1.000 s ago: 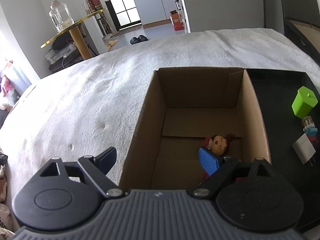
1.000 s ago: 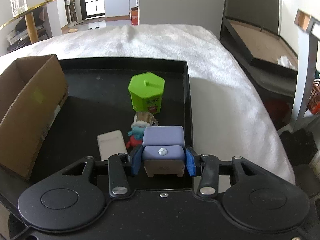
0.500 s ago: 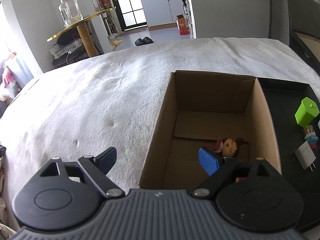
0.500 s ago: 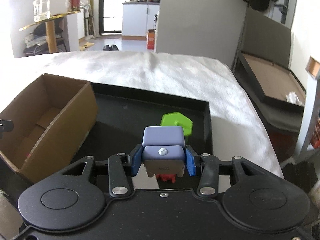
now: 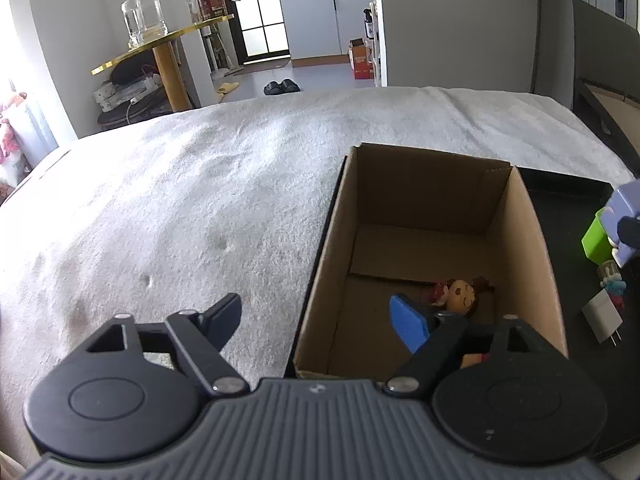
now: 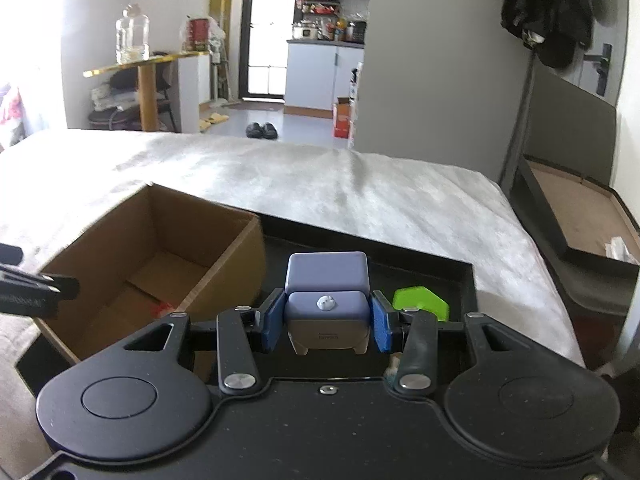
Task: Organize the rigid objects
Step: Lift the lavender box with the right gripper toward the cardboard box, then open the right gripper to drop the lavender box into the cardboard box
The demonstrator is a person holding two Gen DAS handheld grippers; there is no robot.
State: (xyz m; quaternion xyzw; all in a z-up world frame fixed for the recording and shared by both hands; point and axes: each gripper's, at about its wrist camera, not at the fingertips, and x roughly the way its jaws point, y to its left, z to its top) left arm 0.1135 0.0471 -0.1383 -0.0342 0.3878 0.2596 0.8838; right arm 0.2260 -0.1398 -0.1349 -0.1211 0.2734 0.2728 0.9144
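My right gripper [image 6: 327, 322] is shut on a lavender block toy [image 6: 327, 280] and holds it in the air above the black tray [image 6: 440, 268], right of the open cardboard box [image 6: 224, 264]. The toy also shows at the right edge of the left wrist view [image 5: 624, 216]. My left gripper [image 5: 320, 314] is open and empty, straddling the box's near left wall [image 5: 320, 280]. A small doll [image 5: 460, 294] lies in the box. A green hexagonal box [image 6: 420, 300], a small figurine [image 5: 612, 280] and a white charger [image 5: 602, 318] sit on the tray.
The box and tray rest on a white fuzzy bed cover [image 5: 180, 200]. A gold side table with a glass jar [image 5: 144, 16] stands beyond the bed at left. A dark bed frame [image 6: 580, 216] lies at right.
My right gripper has lifted the lavender toy off the tray and carried it left toward the box. The left gripper has drawn back and up a little, still open.
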